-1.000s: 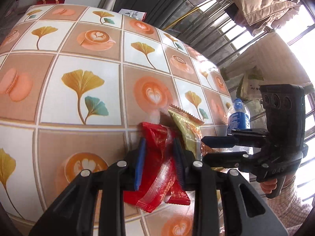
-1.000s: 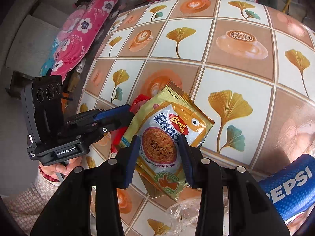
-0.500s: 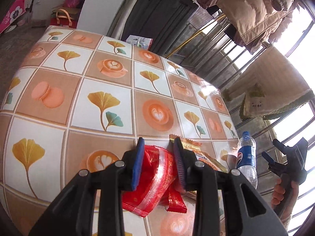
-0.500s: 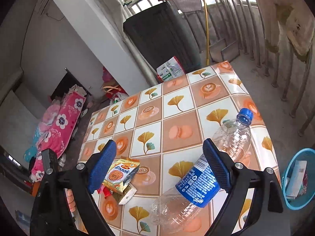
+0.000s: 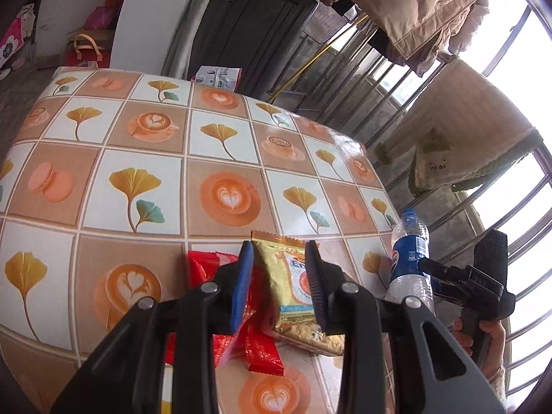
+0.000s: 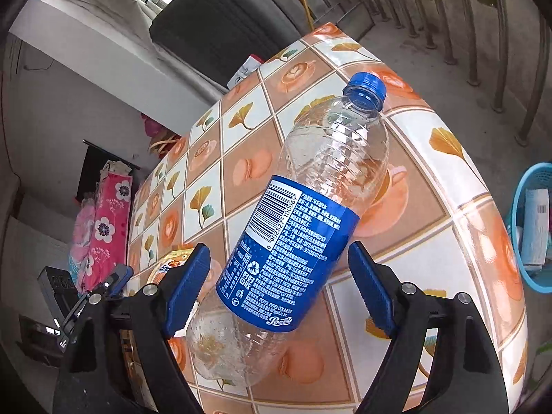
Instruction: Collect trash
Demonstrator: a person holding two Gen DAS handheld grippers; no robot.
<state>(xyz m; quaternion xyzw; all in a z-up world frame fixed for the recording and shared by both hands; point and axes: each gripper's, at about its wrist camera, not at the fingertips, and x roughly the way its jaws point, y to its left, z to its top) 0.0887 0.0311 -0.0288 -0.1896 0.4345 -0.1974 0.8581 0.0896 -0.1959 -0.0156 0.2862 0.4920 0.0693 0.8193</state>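
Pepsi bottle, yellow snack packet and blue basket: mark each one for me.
Pepsi bottle (image 6: pixel 286 248): right wrist view, on its blue label.
Yellow snack packet (image 5: pixel 286 276): left wrist view, on its printed front.
Blue basket (image 6: pixel 517 214): right wrist view, on its rim at the picture's right edge.

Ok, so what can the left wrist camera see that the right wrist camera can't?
Only the left wrist view shows the red wrappers lying beside the yellow snack packet, and the coats hanging by the window.

Only the right wrist view shows the blue basket down on the floor past the table, with paper in it, and the pink flowered cloth.

Both show the Pepsi bottle, the table with its leaf and coffee pictures, and the yellow snack packet, though the right view catches just a sliver of it.
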